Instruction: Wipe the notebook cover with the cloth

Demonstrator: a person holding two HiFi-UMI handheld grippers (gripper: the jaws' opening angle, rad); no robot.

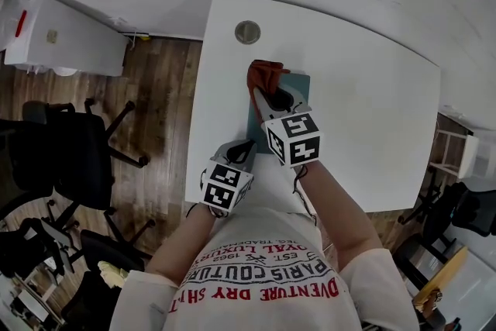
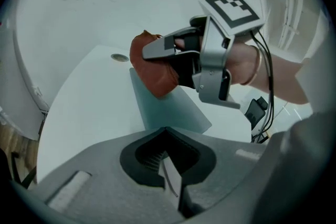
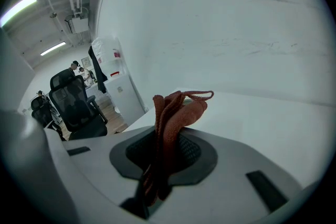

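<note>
A teal notebook (image 1: 301, 83) (image 2: 167, 106) lies flat in the middle of the white table (image 1: 372, 112). My right gripper (image 1: 270, 95) (image 3: 160, 165) is shut on a rust-red cloth (image 1: 264, 74) (image 2: 152, 68) (image 3: 176, 113). It holds the bunched cloth over the notebook's far left part; I cannot tell whether cloth and cover touch. In the left gripper view the right gripper (image 2: 160, 50) shows from the side. My left gripper (image 1: 239, 157) (image 2: 169, 168) is shut with nothing between its jaws, just short of the notebook's near edge.
A round metal grommet (image 1: 247, 32) (image 2: 119, 57) sits in the table beyond the notebook. Black office chairs (image 1: 74, 155) and a white cabinet (image 1: 66, 35) stand on the wood floor to the left. A white shelf (image 1: 456, 151) is at the right.
</note>
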